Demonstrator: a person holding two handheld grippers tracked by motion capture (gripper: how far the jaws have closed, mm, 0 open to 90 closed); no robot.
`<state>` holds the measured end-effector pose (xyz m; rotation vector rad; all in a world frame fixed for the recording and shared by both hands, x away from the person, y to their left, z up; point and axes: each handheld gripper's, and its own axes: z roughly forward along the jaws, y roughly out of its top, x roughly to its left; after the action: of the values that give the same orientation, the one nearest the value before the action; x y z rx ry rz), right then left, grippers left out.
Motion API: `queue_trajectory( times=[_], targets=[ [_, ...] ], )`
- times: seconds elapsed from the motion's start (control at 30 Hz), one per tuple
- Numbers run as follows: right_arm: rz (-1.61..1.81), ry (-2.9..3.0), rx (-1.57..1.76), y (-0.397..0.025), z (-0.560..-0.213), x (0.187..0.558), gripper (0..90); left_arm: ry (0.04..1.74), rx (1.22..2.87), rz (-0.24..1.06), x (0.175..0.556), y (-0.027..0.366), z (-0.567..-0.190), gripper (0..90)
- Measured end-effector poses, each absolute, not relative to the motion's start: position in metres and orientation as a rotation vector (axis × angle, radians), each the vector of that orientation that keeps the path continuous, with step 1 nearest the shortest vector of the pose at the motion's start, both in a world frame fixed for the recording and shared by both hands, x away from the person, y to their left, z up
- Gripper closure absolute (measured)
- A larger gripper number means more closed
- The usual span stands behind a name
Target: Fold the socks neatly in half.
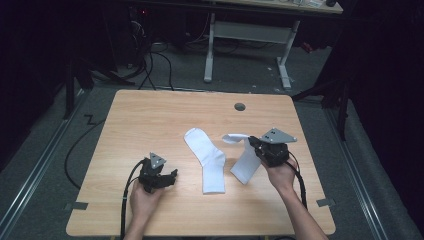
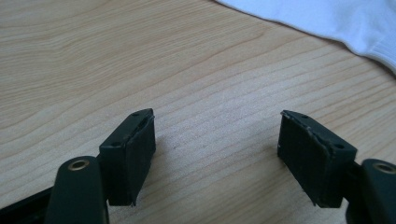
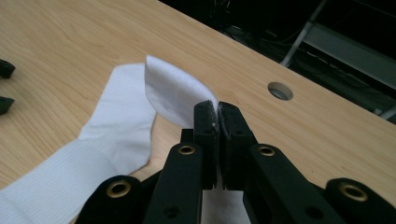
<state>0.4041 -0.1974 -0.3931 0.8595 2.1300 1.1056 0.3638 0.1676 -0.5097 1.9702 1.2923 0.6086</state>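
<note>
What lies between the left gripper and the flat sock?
Only bare table: the high view shows a wood strip between the open left gripper and the flat sock.

Both forearms in from the near edge of the desk, one gripper gaping, the other clamped tight

The left hand (image 1: 143, 200) sits low by the near-left part of the desk, holding the left gripper (image 1: 172, 176) close to the desk top, pointing right, with its jaws spread wide and nothing between them. The right hand (image 1: 281, 176) is further in toward the right edge, wrist raised a bit, carrying the right gripper (image 1: 251, 143) higher up; its jaws are pressed together, pinching a bit of white fabric, grey plate on top.
</note>
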Motion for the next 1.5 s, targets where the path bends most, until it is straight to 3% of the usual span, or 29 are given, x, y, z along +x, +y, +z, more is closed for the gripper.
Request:
queue_trajectory(
  times=[0.87, 1.5],
  targets=[
    [1.258, 2.178, 0.69, -0.169, -0.362, 0.383, 86.6, 1.292, 1.971, 0.608, 0.364, 0.168, -0.51, 28.2],
    [1.366, 2.282, 0.584, -0.137, -0.365, 0.371, 86.6, 1.29, 1.971, 0.606, 0.364, 0.168, -0.51, 28.0]
  ],
)
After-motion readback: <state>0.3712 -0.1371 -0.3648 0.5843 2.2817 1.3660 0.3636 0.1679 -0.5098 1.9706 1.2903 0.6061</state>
